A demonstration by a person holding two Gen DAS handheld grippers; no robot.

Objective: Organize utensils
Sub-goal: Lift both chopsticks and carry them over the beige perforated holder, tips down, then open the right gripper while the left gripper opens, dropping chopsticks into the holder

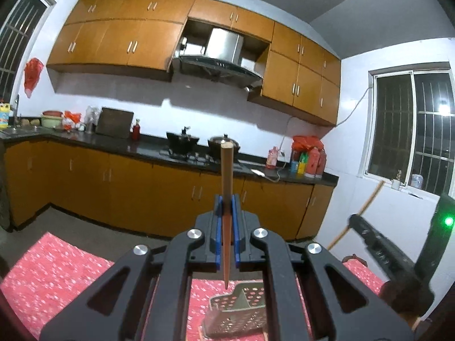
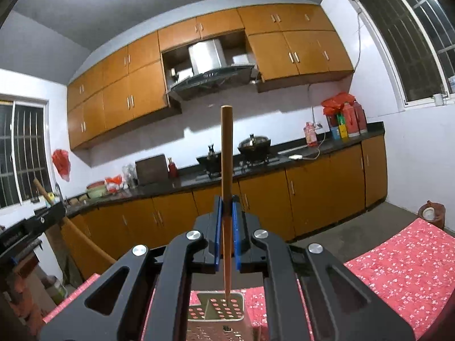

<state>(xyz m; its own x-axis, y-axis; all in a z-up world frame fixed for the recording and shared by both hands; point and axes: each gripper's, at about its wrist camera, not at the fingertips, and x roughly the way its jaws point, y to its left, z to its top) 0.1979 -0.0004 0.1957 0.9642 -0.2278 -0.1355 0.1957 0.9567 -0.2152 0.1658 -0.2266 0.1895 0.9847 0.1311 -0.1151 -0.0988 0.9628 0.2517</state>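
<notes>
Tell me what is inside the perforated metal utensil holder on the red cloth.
Nothing visible: the metal holder shows only bare perforated walls and a divider. The right gripper's chopstick hangs tip-down above it. The gripper frames cover its lower part, so the bottom cannot be checked.

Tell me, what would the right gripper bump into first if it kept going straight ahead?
Probably the lower cabinets under the stove. The right gripper, shut on a chopstick, points across open floor toward them, though depth is hard to judge.
</notes>
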